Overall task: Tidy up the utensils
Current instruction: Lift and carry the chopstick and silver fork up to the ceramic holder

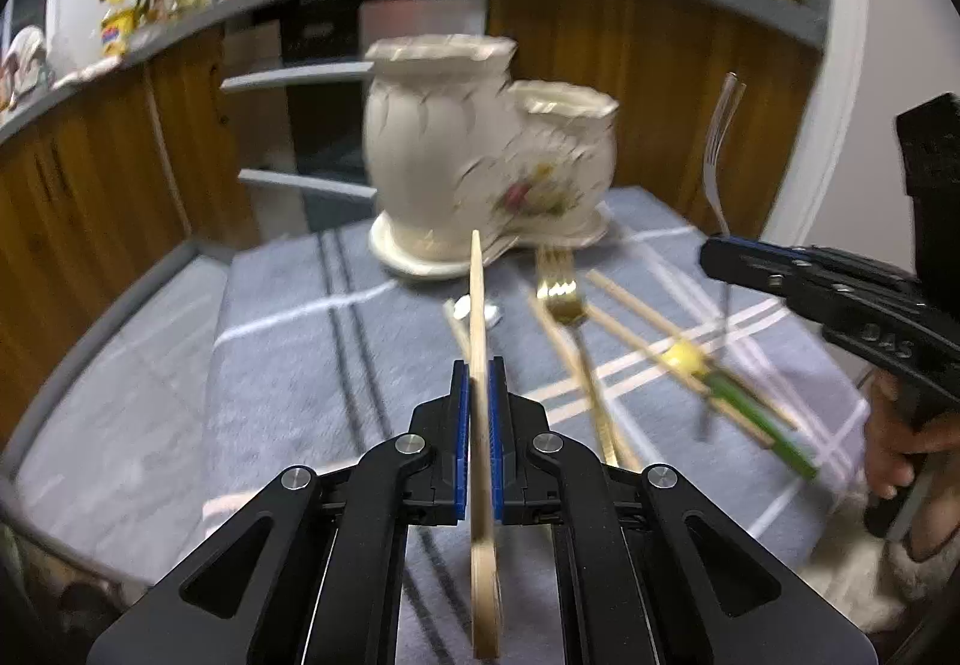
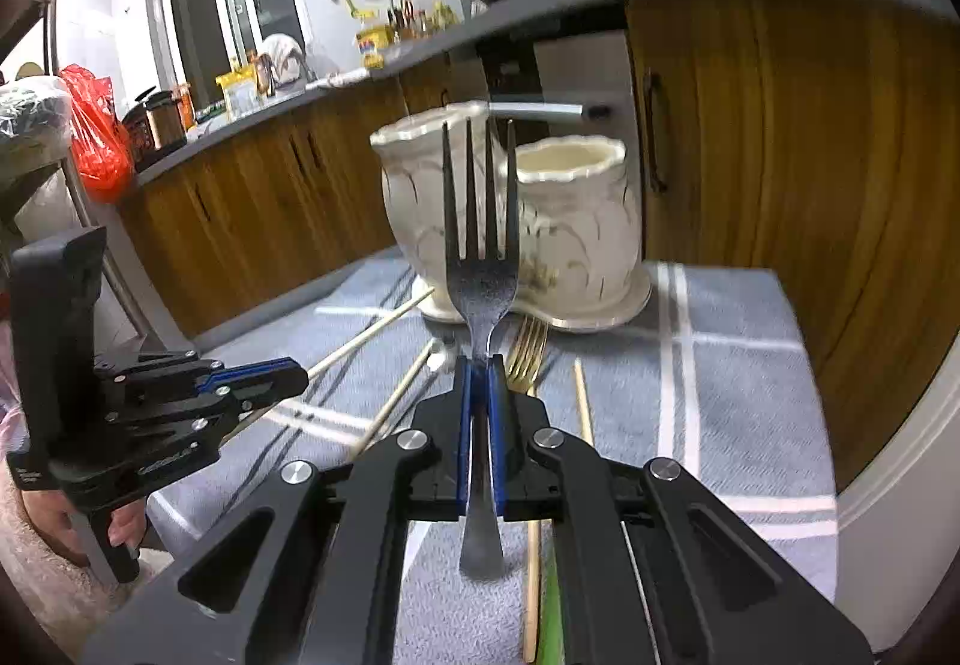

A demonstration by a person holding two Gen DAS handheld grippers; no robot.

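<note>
My left gripper (image 1: 478,365) is shut on a wooden utensil (image 1: 478,305), flat and edge-on, pointing toward the white double ceramic holder (image 1: 480,155) at the table's far side. My right gripper (image 2: 480,365) is shut on a silver fork (image 2: 480,221), tines up, in front of the holder (image 2: 570,221). The right gripper also shows in the left wrist view (image 1: 738,257) with the silver fork (image 1: 717,143) raised. The left gripper shows in the right wrist view (image 2: 264,371). A gold fork (image 1: 564,299), chopsticks (image 1: 648,329) and a green-handled utensil (image 1: 756,419) lie on the cloth.
A grey-blue striped cloth (image 1: 288,365) covers the table. Wooden cabinets (image 2: 780,185) and a grey counter with clutter stand behind. More chopsticks (image 2: 372,335) and the gold fork (image 2: 525,353) lie near the holder's saucer.
</note>
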